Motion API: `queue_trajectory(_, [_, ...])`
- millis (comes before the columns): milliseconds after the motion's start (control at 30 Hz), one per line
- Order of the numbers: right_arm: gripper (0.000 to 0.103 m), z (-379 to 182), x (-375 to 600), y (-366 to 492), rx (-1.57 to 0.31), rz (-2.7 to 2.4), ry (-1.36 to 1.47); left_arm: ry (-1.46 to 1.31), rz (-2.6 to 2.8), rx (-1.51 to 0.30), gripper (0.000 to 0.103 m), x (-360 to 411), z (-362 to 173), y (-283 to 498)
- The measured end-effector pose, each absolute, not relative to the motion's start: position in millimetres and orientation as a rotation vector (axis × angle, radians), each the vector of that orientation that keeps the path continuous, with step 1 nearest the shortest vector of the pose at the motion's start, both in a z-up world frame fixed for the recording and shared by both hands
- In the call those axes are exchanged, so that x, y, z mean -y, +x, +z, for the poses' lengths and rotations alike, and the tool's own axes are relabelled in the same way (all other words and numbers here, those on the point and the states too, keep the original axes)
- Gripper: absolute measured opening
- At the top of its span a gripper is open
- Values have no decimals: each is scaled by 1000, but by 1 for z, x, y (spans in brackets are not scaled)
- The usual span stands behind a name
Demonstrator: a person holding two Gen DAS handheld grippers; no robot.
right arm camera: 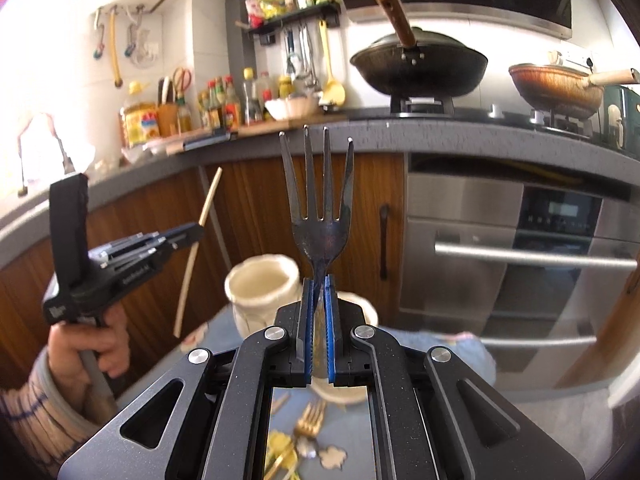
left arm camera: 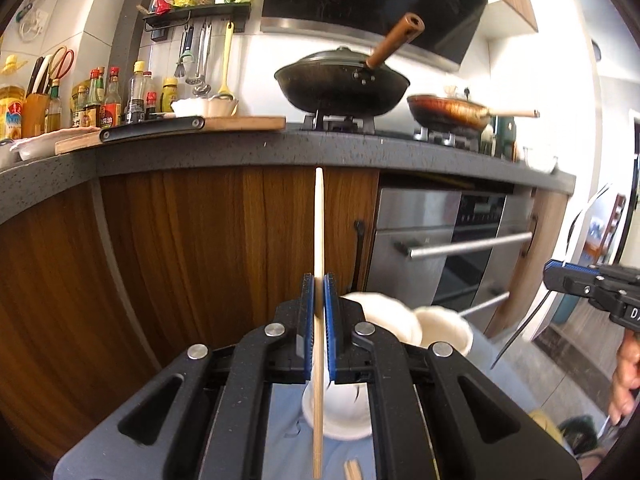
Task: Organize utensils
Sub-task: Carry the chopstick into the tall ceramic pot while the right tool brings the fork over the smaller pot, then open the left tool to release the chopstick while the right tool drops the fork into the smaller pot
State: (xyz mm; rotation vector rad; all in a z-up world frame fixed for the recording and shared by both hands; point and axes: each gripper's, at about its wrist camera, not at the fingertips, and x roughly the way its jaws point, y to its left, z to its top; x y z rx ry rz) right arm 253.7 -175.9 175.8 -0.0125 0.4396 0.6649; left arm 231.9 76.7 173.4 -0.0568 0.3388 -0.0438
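Note:
My left gripper [left arm camera: 319,280] is shut on a pale wooden chopstick [left arm camera: 319,224], held upright above a white cup [left arm camera: 340,420]. It also shows in the right wrist view [right arm camera: 198,232], with the chopstick [right arm camera: 192,264] slanting through it. My right gripper [right arm camera: 319,282] is shut on the neck of a dark metal fork [right arm camera: 320,208], tines up. It shows at the right edge of the left wrist view [left arm camera: 554,270], the fork [left arm camera: 520,328] hanging down. White ceramic holders [right arm camera: 260,284] [left arm camera: 444,328] stand on a blue cloth [right arm camera: 440,344] below.
Loose gold forks [right arm camera: 312,420] and chopstick ends [left arm camera: 352,470] lie on the cloth. Ahead are wooden cabinet doors [left arm camera: 200,240], a steel oven [left arm camera: 460,240] and a grey counter [left arm camera: 280,148] with woks, a cutting board and bottles.

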Motion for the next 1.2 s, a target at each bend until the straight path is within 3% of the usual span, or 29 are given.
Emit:
queue_trajectory(300, [6,181,159,276,-379,694,22,-249,-148,-184,5,-97,198,258])
queue_trajectory(567, [6,164,145,295,-409,665,-18,-304,-186,-112,5,-89,187,284])
queue_trajectory(1200, [6,114,129,321,-558,636,-54,-160,-123,-269,5,-55,115,289])
